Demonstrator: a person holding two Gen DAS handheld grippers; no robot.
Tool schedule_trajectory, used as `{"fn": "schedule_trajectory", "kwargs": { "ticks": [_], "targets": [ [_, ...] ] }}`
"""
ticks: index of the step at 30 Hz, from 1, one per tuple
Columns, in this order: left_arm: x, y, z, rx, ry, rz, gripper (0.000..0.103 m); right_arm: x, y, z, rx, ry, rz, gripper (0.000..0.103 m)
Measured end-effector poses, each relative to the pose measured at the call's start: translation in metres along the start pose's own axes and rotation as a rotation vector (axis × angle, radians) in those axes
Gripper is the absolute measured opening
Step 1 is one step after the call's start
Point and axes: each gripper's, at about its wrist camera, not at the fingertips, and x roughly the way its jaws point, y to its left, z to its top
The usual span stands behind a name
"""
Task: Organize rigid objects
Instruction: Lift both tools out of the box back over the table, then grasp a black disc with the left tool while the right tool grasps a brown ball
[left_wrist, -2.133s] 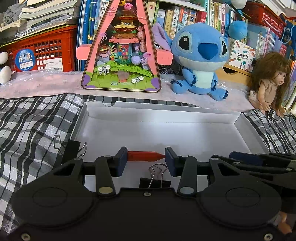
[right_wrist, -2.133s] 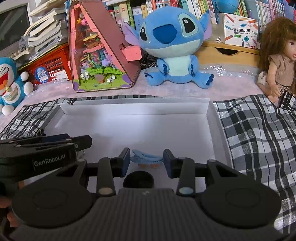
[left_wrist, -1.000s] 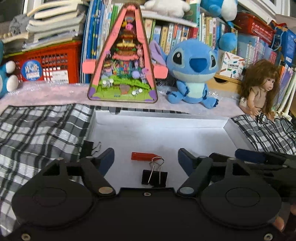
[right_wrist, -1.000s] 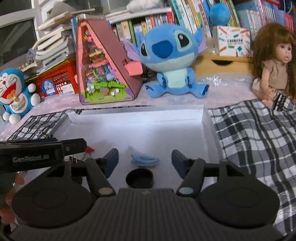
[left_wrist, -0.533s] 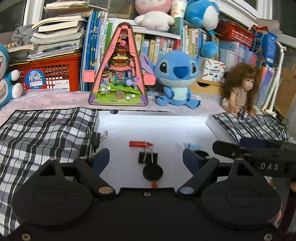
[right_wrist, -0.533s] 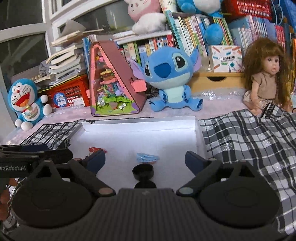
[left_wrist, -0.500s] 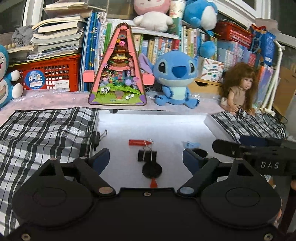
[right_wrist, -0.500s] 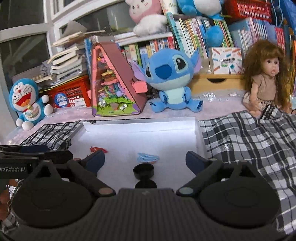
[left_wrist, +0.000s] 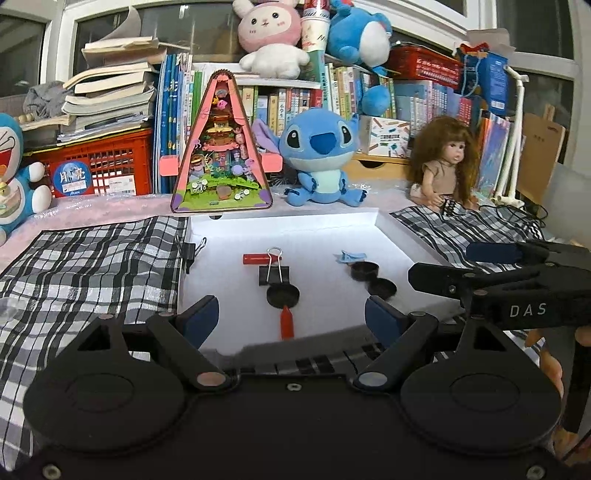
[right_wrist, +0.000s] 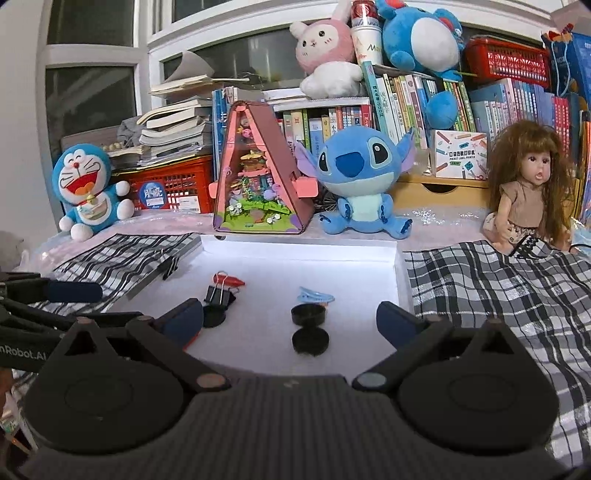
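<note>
The left claw (left_wrist: 291, 314) is wide open and holds nothing. The right claw (right_wrist: 290, 319) is wide open and empty too. Both hang over the near edge of a white tray (left_wrist: 388, 236) that sits on a checked cloth (left_wrist: 92, 266). In the tray lie a red stick (left_wrist: 255, 259), a black clip (left_wrist: 274, 275), 1 black cap (left_wrist: 282, 295) touching a red cone (left_wrist: 287, 321), a blue clip (right_wrist: 314, 294) and 2 black caps (right_wrist: 309, 326). Another black clip (left_wrist: 189, 251) sits on the tray's left wall.

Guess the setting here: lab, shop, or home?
Most likely a home, perhaps a child's room or study: packed bookshelves, plush toys such as the blue one, and a doll line the back of a cloth-covered table.
</note>
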Motion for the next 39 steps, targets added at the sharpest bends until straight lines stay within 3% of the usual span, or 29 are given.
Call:
{"fn": "schedule_trajectory", "kwargs": {
  "ticks": [9,14,16,19,22,28,39],
  "targets": [
    [-0.016,-0.003,-0.033,-0.014,0.027,-0.007,0.085,-0.019,0.006,-0.025,-0.053,0.012,-0.009,0.103],
    [-0.021,-0.005,-0.049,-0.013,0.053,-0.048,0.084,-0.024,0.01,-0.037,-0.074,0.024,-0.013,0.103],
    [-0.024,-0.007,-0.057,-0.003,0.066,-0.088,0.078,-0.026,0.01,-0.041,-0.078,0.027,-0.014,0.103],
    [-0.022,-0.009,-0.065,-0.006,0.096,-0.103,0.06,-0.029,0.011,-0.046,-0.082,0.031,-0.018,0.103],
    [-0.018,-0.009,-0.069,-0.017,0.112,-0.091,0.05,-0.029,0.011,-0.05,-0.085,0.038,-0.023,0.103],
    [-0.012,-0.011,-0.072,0.047,0.116,0.011,0.05,-0.029,0.012,-0.056,-0.076,0.052,-0.018,0.103],
    [-0.011,0.001,-0.07,0.007,0.107,0.05,0.05,-0.026,0.034,-0.069,-0.137,0.07,-0.003,0.103]
  ]
}}
